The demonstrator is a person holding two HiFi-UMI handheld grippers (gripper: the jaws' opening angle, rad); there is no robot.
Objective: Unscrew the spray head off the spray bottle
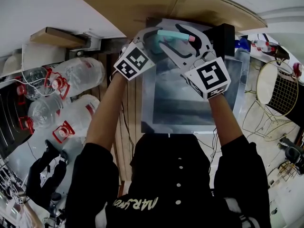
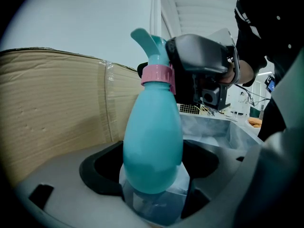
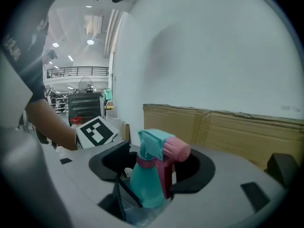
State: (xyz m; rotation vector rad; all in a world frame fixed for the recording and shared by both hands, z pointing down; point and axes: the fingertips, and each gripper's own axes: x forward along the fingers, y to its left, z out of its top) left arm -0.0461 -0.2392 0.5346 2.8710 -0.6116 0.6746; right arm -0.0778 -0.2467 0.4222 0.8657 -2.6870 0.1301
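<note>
A teal spray bottle [image 1: 173,33] with a pink nozzle [image 1: 192,38] is held up in front of a cardboard sheet. In the left gripper view its body [image 2: 153,141] stands upright between the jaws of my left gripper [image 2: 152,175], which is shut on it; a pink collar [image 2: 157,74] rings its neck. In the right gripper view the teal spray head [image 3: 154,146] and its pink nozzle [image 3: 176,150] sit between the jaws of my right gripper [image 3: 152,175]. Those jaws stand wide with gaps on both sides, so it is open around the head.
A cardboard sheet [image 1: 166,4] leans behind the bottle. Under the grippers is a grey bin [image 1: 190,99]. Several large clear water bottles with red caps [image 1: 71,80] lie at the left, and a wire basket [image 1: 280,94] stands at the right.
</note>
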